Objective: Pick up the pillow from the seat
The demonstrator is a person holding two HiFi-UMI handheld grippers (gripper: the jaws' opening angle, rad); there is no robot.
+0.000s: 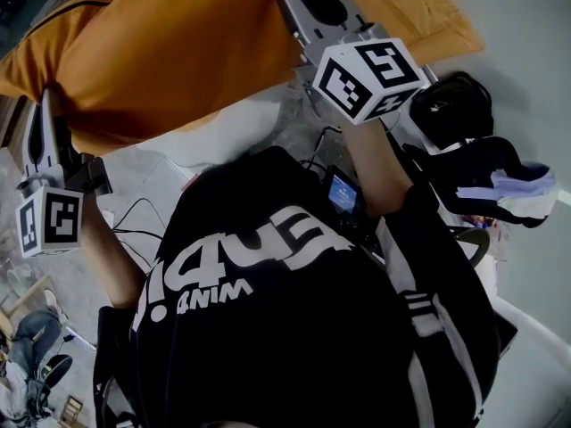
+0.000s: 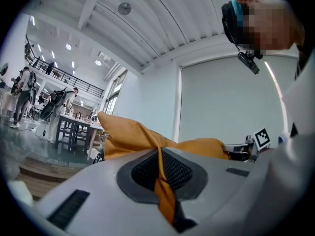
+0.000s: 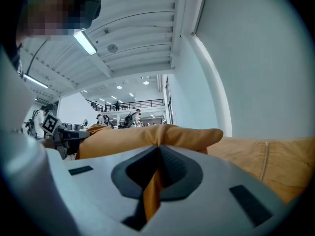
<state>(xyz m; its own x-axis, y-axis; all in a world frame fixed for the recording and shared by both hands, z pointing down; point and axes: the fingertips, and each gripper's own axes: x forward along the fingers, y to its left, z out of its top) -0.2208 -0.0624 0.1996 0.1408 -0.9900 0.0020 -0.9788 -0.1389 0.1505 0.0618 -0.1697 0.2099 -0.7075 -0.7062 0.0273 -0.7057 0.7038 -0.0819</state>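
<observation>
A: Step in hand?
B: Lift, as judged. The orange pillow (image 1: 169,52) is gripped at both ends. A fold of its cloth is clamped in the left gripper (image 2: 160,168) at the left end, and another in the right gripper (image 3: 156,168) at the right end. Both jaw pairs are nearly closed, with only fabric between.

A: Pillow location?
B: It is spread between the two grippers, far of the person's chest, and looks raised. The seat cannot be made out. A paler cushion (image 1: 428,12) with a zip is seen far right, just behind the pillow.

A: Next move?
B: Both pinches are to be kept firm and level. Only thin folds are held, so slipping is a risk. The pillow is to be carried clear of the paler cushion.

A: Writing?
B: White lettering is seen on the black shirt (image 1: 294,239), upside down; only "ANIM" is read, with doubt. Square markers are noted on both cubes. A small screen (image 1: 343,193) is unreadable.
</observation>
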